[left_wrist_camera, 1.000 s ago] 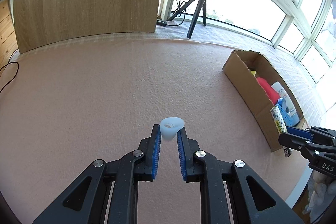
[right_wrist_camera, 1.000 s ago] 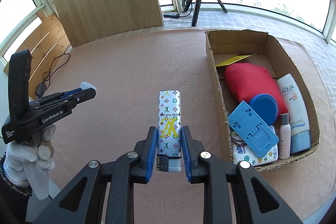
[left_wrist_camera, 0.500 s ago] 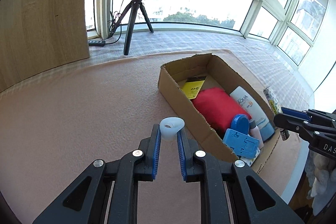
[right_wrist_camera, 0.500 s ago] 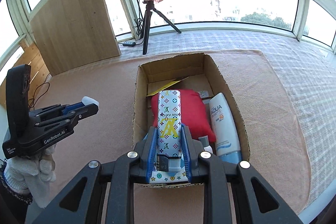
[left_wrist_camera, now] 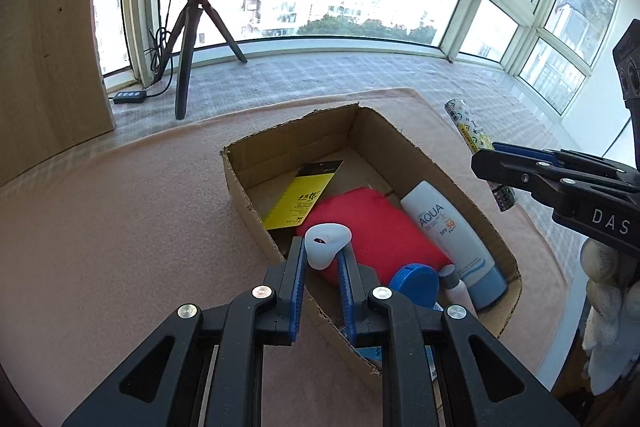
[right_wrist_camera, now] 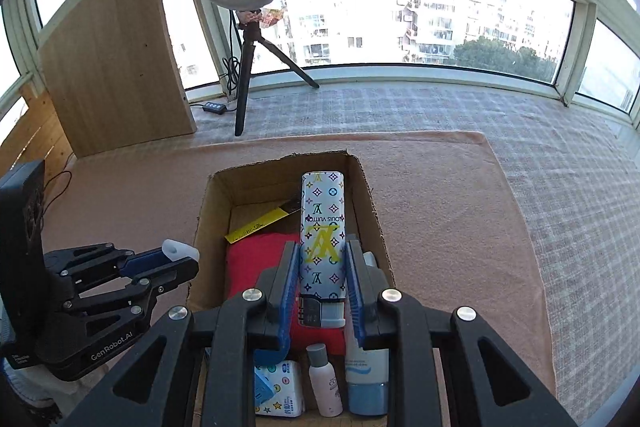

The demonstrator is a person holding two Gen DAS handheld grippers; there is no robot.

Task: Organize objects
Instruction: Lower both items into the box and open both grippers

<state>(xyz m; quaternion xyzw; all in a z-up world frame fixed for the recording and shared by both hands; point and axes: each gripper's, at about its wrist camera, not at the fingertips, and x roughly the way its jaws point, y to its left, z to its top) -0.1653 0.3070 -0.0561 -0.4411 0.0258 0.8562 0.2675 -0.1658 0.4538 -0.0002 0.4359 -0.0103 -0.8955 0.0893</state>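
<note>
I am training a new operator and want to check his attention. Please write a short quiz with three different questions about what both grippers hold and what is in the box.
1. True or false: the right gripper holds nothing.
2. Which item lies inside the cardboard box? A) a red cloth bundle B) a green mug C) a banana
3. Fill in: the left gripper is shut on a small ____ plastic piece.

Key
1. False: it is shut on the patterned case, above the box.
2. A: the red bundle lies beside the AQUA sunscreen tube and the yellow card.
3. white
</note>
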